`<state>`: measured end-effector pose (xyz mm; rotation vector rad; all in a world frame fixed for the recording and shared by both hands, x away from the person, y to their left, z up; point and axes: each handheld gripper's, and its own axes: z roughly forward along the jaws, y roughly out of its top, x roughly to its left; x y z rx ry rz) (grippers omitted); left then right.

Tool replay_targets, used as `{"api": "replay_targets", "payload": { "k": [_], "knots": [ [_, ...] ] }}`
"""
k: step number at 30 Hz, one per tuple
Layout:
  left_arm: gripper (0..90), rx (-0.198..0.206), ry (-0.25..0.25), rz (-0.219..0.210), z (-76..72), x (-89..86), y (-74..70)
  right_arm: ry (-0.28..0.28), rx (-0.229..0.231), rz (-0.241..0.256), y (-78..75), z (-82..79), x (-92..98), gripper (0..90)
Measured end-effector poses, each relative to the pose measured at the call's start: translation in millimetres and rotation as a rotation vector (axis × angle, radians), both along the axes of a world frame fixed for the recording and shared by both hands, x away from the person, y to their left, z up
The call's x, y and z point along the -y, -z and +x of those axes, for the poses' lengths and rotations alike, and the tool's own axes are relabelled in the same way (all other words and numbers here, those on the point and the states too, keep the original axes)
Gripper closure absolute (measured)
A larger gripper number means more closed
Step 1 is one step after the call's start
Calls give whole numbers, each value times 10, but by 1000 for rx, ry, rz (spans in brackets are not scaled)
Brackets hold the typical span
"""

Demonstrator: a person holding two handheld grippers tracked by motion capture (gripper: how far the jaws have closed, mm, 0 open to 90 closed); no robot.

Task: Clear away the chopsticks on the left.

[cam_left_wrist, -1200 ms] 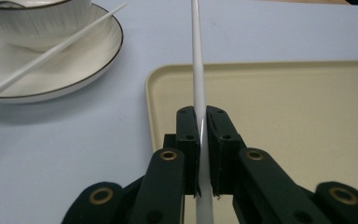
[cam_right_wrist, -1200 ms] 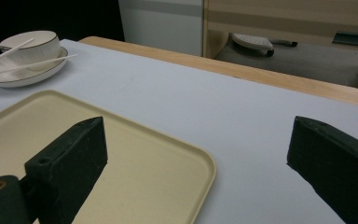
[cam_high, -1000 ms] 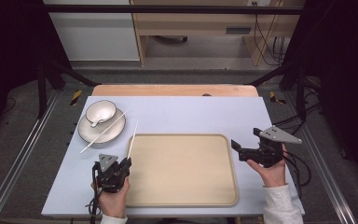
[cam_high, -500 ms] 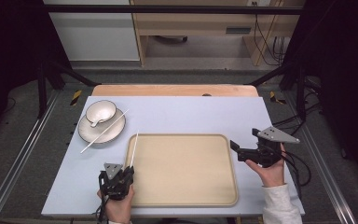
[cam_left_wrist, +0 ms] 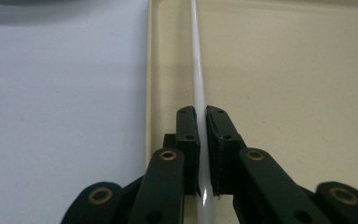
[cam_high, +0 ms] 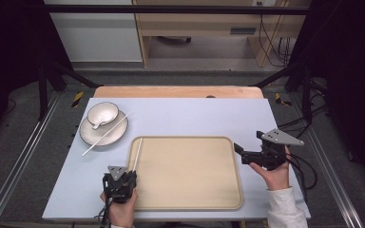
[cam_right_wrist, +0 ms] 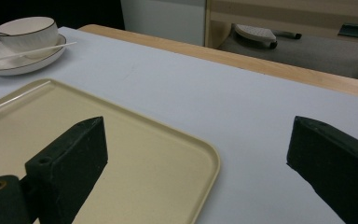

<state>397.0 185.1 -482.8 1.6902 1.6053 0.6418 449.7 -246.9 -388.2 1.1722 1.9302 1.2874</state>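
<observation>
High view: my left gripper [cam_high: 129,173] sits at the near left corner of the beige tray [cam_high: 190,190], clamped on a white chopstick [cam_high: 137,153] that runs along the tray's left rim, while my right gripper [cam_high: 240,148] hangs at the tray's right edge — a second chopstick [cam_high: 105,134] lies across the saucer [cam_high: 89,135] and bowl [cam_high: 102,113] beyond the tray's far left corner. Left gripper view: jaws pinch the chopstick [cam_left_wrist: 198,84] just inside the tray's left rim [cam_left_wrist: 148,70]. Right gripper view: jaws spread wide, grasping nothing, over the tray's right edge [cam_right_wrist: 205,158] — bowl [cam_right_wrist: 27,30] far off.
</observation>
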Motion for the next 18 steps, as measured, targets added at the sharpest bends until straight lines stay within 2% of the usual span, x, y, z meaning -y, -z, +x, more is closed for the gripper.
{"api": "replay_targets", "payload": {
  "k": [11, 18],
  "knots": [
    [827, -18, 13, 9, 20, 14, -19, -3, -4, -2, 3, 0, -6, 53],
    [770, -3, 35, -2, 26, -26, -58, 0, 0, 3, -13, -13, 14, 53]
  ]
}}
